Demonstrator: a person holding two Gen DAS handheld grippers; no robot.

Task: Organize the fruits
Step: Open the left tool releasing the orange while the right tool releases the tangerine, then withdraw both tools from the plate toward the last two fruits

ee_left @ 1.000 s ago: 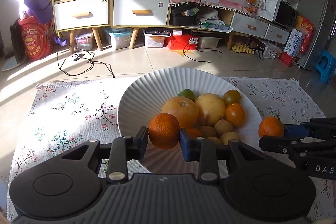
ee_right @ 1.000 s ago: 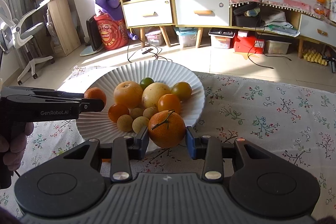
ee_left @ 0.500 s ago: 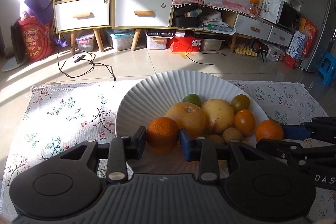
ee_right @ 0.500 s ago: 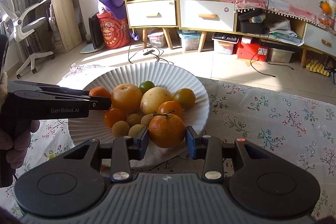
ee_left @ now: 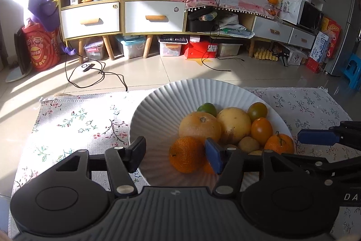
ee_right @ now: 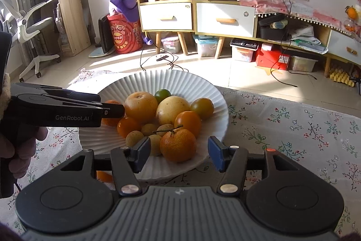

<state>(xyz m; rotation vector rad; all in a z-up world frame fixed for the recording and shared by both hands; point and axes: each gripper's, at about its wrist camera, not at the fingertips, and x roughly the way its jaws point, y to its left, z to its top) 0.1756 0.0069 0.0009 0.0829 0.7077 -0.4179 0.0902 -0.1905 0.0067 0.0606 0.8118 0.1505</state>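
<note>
A white ribbed plate (ee_left: 158, 101) (ee_right: 180, 78) on the floral cloth holds a pile of fruit: a large orange (ee_left: 199, 126), a yellow fruit (ee_left: 233, 124), a lime (ee_left: 207, 108), tomatoes and small brown fruits. My left gripper (ee_left: 174, 155) is opening. An orange (ee_left: 187, 154) lies on the plate between its jaws, close to the blue right pad and clear of the left pad. My right gripper (ee_right: 178, 155) is opening too. A stemmed mandarin (ee_right: 178, 145) rests on the plate's near edge between its pads, touching neither.
The floral cloth (ee_left: 74, 119) (ee_right: 293, 128) ends at the tiled floor behind the plate. A hand (ee_right: 18, 150) holds the left gripper at the left of the right wrist view. Something orange (ee_right: 103, 175) lies on the cloth by the plate's near-left rim.
Both grippers were shut on their fruit and have spread their jaws. The orange and the mandarin now rest in the plate, free of the pads.
</note>
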